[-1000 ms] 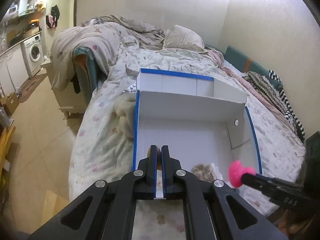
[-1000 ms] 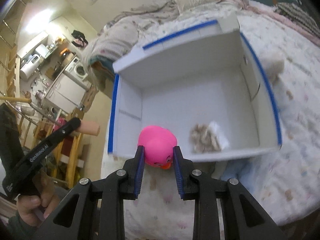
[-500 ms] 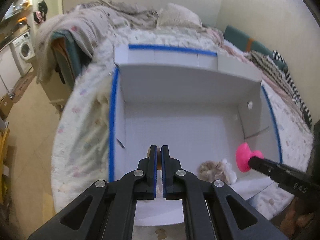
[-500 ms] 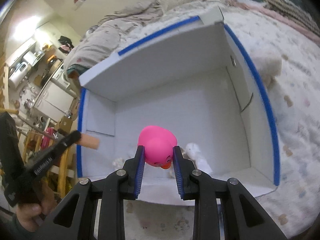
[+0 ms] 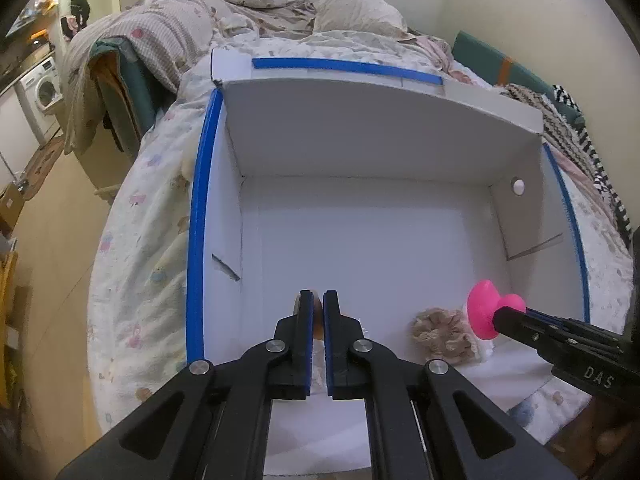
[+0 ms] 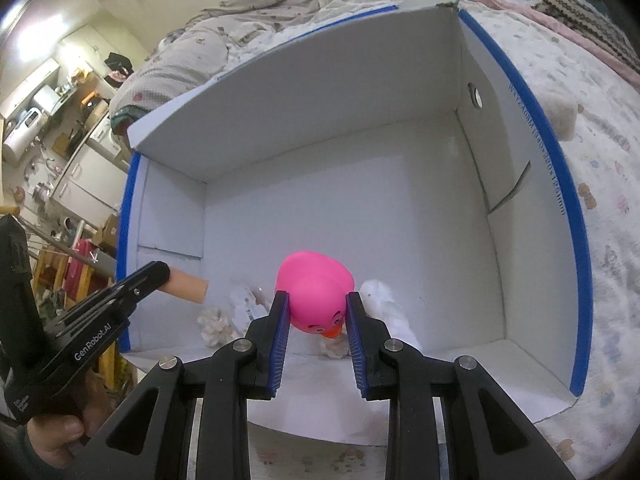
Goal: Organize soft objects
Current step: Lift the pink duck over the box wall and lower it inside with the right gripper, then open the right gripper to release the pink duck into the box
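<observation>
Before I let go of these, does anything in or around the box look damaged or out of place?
Only slight damage: the white box has a small tear low on its left inner wall, and a side flap stands ajar.

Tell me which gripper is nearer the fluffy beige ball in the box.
Right. The right gripper, holding the pink duck, hangs just beside the fluffy beige ball; the left gripper is farther off, toward the box's left wall.

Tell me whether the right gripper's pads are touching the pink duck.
Touching. The right wrist view shows the right gripper with both blue pads pressed against the sides of the pink duck, no gap showing, above the white box.
</observation>
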